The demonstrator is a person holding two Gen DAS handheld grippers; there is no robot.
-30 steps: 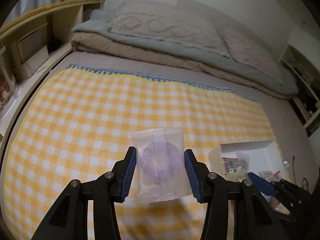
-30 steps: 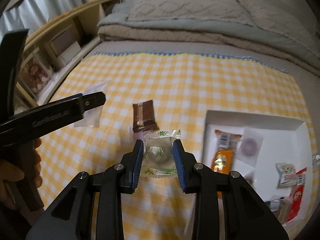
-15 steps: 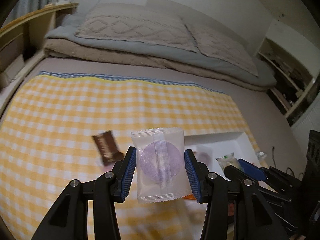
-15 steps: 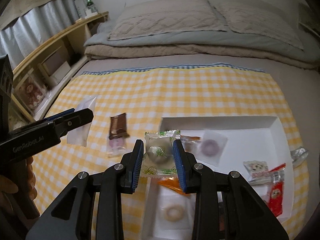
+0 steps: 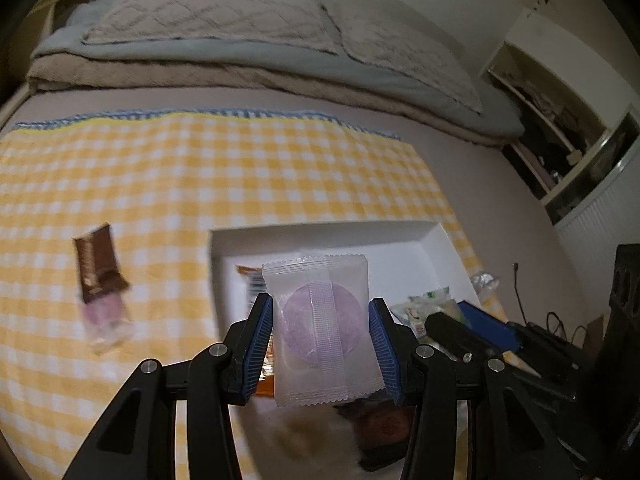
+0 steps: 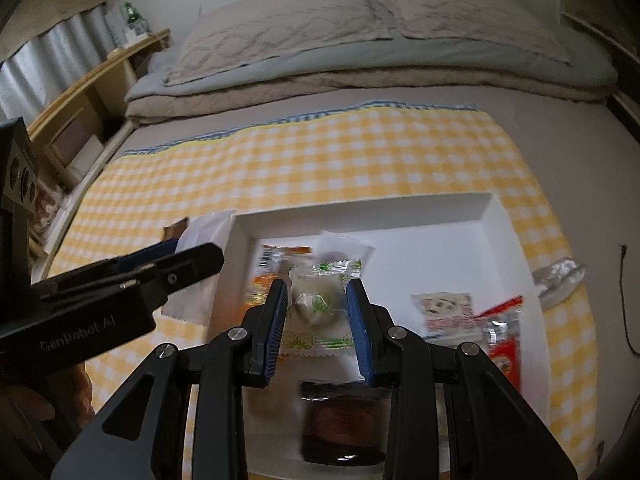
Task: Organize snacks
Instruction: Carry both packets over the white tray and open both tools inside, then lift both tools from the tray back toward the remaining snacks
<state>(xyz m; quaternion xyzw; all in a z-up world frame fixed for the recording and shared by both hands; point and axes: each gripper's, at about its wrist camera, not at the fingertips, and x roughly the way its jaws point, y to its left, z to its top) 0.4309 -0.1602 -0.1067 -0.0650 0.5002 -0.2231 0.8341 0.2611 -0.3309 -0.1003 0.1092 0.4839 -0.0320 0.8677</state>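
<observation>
Both tongs point(image 5: 320, 340) reached white tray point(image 5: 434, 240).

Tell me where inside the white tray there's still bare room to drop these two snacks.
The white tray is bare along its far wall and far right corner, beyond the cartoon-face packet. It is crowded on the left around the orange packet, on the right by the red packet, and at the near edge by the dark brown packet.

checked cloth point(image 5: 240, 168): woven, matt | tray point(image 6: 500, 248): smooth, perhaps card | wrapper point(image 5: 320, 320): frosted plastic
</observation>
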